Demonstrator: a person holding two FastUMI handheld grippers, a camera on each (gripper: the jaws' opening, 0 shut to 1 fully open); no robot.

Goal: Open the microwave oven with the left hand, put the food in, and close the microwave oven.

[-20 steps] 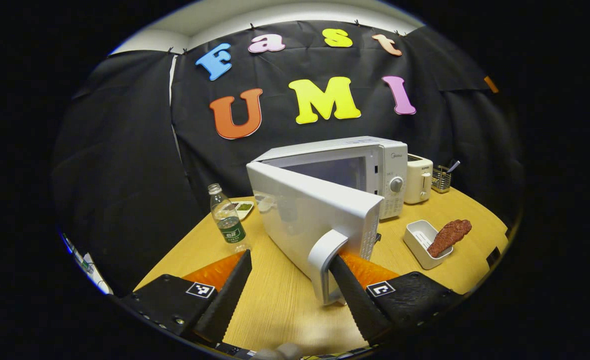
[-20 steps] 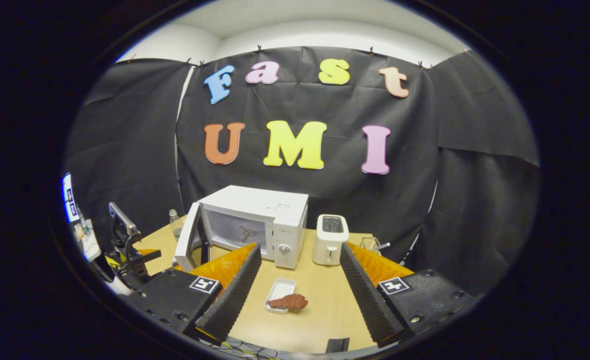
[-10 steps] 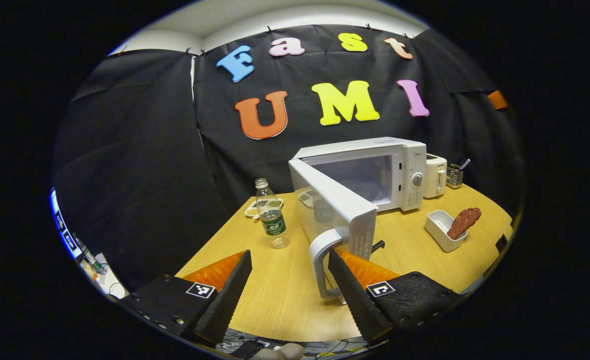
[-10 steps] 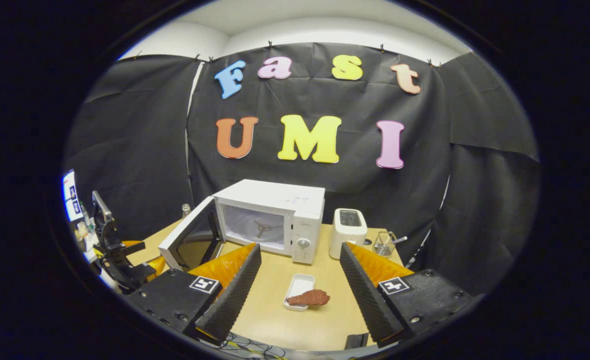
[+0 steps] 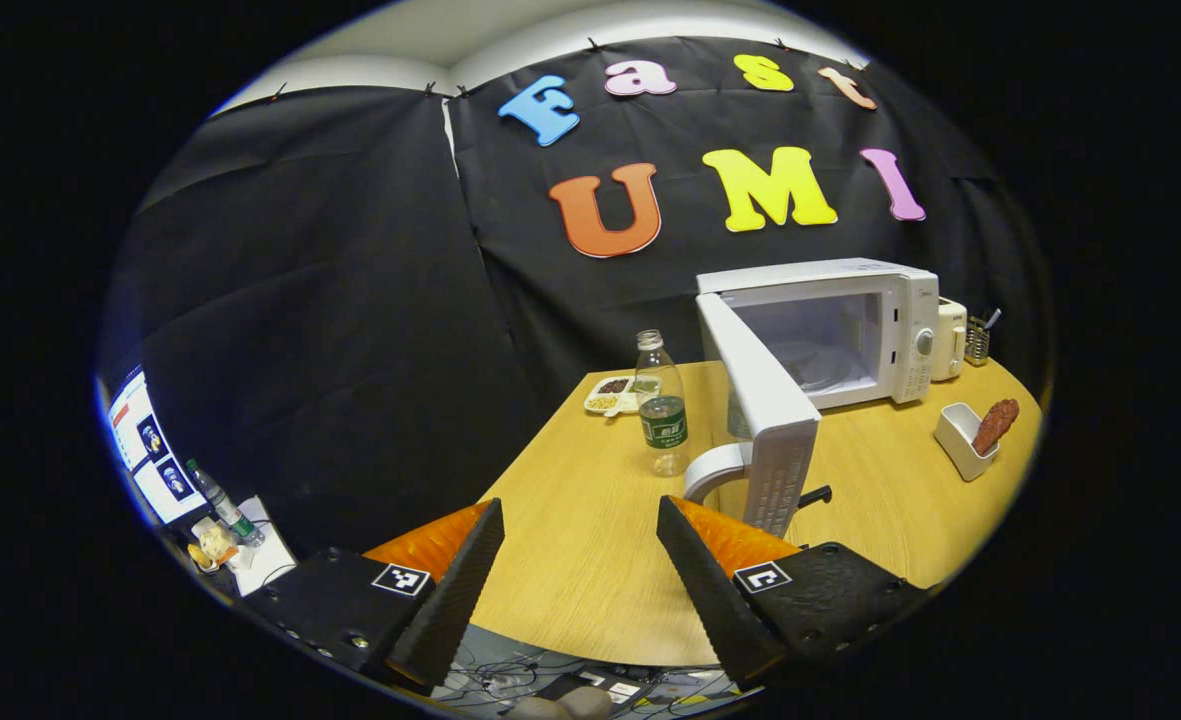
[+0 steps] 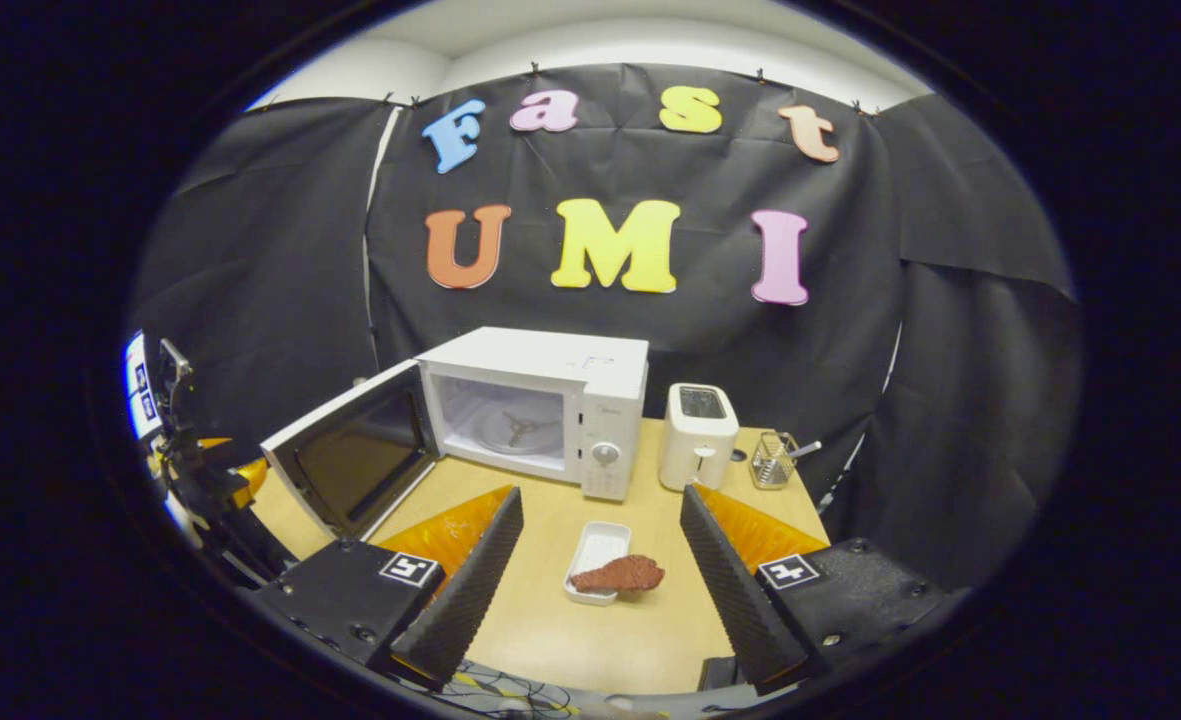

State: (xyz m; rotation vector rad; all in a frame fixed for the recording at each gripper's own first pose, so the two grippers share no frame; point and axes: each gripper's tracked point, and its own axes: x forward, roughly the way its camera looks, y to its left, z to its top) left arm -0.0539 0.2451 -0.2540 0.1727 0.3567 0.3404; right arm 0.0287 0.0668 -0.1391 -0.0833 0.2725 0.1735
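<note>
Evidently, we held the left tongs (image 5: 580, 560) spread and empty, just clear of the handle (image 5: 715, 470), because the microwave oven (image 6: 540, 410) door (image 6: 350, 465) stood swung wide for loading. We kept the right tongs (image 6: 600, 560) released above the food (image 6: 618, 574), which rested across one white tray (image 6: 595, 560) on the table (image 6: 640, 640). We counted one microwave oven, one toaster (image 6: 697, 436), one bottle (image 5: 662, 415).

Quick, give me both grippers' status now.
Left gripper: open, holding nothing; the microwave door handle is just beyond its fingers.
Right gripper: open, empty, above the food.
</note>
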